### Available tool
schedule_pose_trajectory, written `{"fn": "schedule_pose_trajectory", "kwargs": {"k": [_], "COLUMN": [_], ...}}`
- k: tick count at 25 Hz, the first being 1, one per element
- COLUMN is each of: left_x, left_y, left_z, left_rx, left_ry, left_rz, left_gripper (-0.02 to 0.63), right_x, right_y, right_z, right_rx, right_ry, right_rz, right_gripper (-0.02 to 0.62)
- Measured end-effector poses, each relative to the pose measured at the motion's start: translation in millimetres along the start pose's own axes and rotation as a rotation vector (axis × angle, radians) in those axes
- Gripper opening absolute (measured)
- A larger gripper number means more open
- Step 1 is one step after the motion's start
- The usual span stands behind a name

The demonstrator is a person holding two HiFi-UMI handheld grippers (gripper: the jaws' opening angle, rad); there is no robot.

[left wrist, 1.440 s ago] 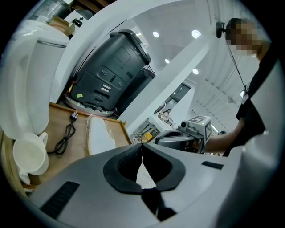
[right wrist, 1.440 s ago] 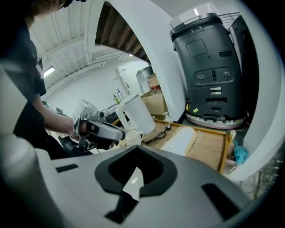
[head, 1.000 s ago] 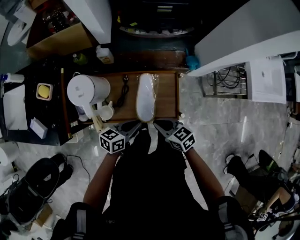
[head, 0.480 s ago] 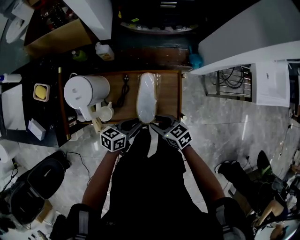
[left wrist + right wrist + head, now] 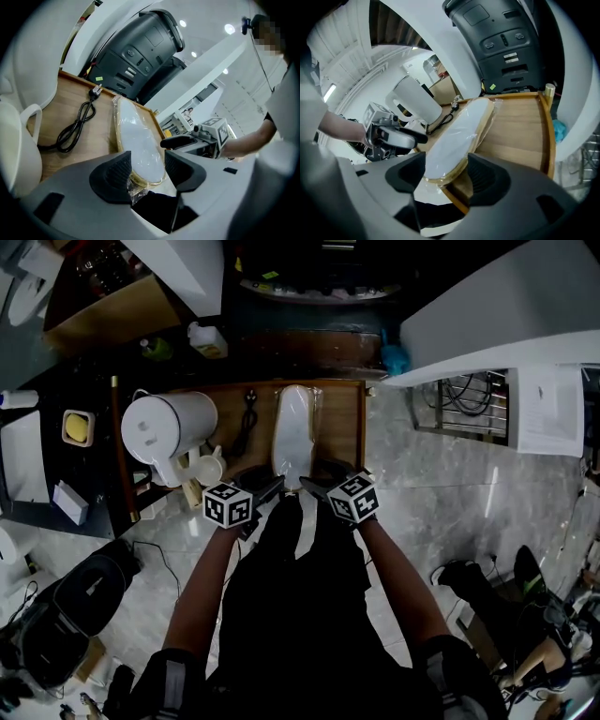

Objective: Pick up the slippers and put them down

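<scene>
The slippers (image 5: 292,432) are a white pair wrapped in clear plastic, lying lengthwise on the wooden tray (image 5: 339,432). Their near end sits between the jaws of both grippers. My left gripper (image 5: 270,489) comes in from the left and my right gripper (image 5: 313,487) from the right, both at the tray's near edge. In the left gripper view the slippers (image 5: 138,140) lie in the gap of the left gripper (image 5: 147,161), whose pads stand apart from them. The right gripper (image 5: 446,171) likewise straddles the slippers (image 5: 457,136). Both sets of jaws have just been opening.
A white kettle (image 5: 172,425), a small white cup (image 5: 213,465) and a coiled black cable (image 5: 247,420) share the tray's left half. A large black appliance (image 5: 136,51) stands behind the tray. A white counter (image 5: 497,306) runs at the right, and shoes and bags lie on the marble floor.
Both grippers went from shut to open and sank a little at the tray's near edge. The slippers have stayed where they were on the tray.
</scene>
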State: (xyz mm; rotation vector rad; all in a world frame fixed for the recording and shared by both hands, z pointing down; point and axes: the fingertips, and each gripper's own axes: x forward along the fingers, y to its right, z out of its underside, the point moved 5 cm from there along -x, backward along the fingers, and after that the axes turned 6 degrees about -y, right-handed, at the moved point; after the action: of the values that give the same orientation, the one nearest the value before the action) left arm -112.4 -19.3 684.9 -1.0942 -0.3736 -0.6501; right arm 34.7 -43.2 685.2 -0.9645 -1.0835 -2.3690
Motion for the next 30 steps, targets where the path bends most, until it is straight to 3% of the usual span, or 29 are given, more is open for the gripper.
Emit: {"fn": "schedule_pose_trajectory", "kwargs": {"k": [5,13,30], "left_x": [7.6,21.0,40.2], "left_y": [-17.7,-31.6,-34.0], "left_z": [3.3,2.9,0.9], "left_rx": [-0.054,-0.071,-0.023], "left_ry": [-0.021,-0.053,-0.188], "left_rz": [-0.003,-0.011,-0.058], "left_gripper": [0.245,0.247,0.247], "right_x": [9.3,27.2,42.8], "right_y": [6.5,16.3,19.8], "right_z": [0.2,4.5,3.0], "right_rx": [0.037,0.079,0.142], "right_ry": [-0.014,-0.041,-0.055], "right_rz": [-0.010,-0.011,-0.096], "right_gripper": [0.284,0.287,0.278]}}
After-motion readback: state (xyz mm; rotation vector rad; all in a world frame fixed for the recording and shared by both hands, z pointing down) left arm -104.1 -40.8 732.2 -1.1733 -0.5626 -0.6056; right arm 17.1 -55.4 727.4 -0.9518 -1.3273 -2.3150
